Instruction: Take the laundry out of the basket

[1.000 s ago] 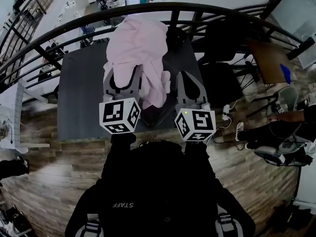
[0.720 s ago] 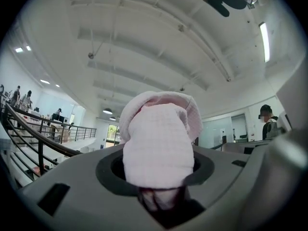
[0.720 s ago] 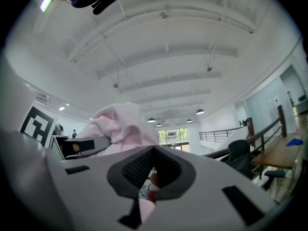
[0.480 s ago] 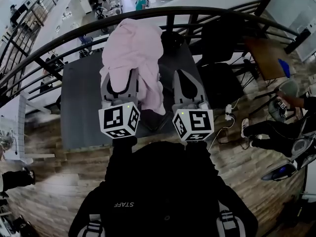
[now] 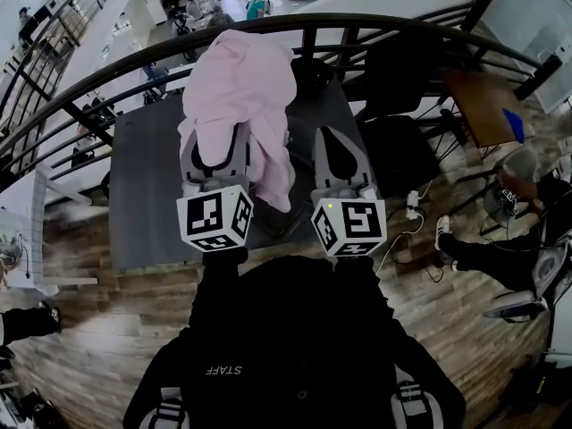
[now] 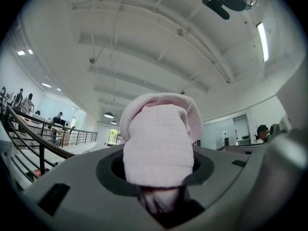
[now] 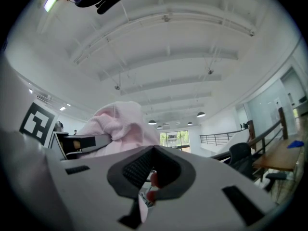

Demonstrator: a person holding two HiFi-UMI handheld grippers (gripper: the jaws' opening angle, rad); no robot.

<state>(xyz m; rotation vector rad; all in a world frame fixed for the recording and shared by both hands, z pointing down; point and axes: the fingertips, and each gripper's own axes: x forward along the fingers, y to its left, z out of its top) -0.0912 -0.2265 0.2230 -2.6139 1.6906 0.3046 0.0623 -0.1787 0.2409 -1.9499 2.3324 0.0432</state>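
Observation:
A pale pink cloth [image 5: 241,74] is lifted over the dark grey table [image 5: 147,177], and its folds drape down past both grippers. My left gripper [image 5: 217,146] is shut on a fold of it. In the left gripper view the waffle-textured pink cloth [image 6: 156,138] bulges up between the jaws of the left gripper [image 6: 161,198]. My right gripper [image 5: 326,141] stands beside the cloth, jaws shut, with no cloth in them. In the right gripper view, the right gripper [image 7: 153,177] points at the ceiling with the pink cloth [image 7: 118,124] to its left. A dark round container [image 5: 311,68] at the table's far edge is partly hidden by the cloth.
A curved black railing [image 5: 375,21] runs behind the table. A black chair [image 5: 402,141] stands right of it, with a wooden desk [image 5: 487,105] further right. A person [image 5: 509,239] sits low on the wooden floor at the right, among cables.
The cloth and both grippers have shifted slightly left and up in the head view. The person at the right has moved. Both jaws stay as they were.

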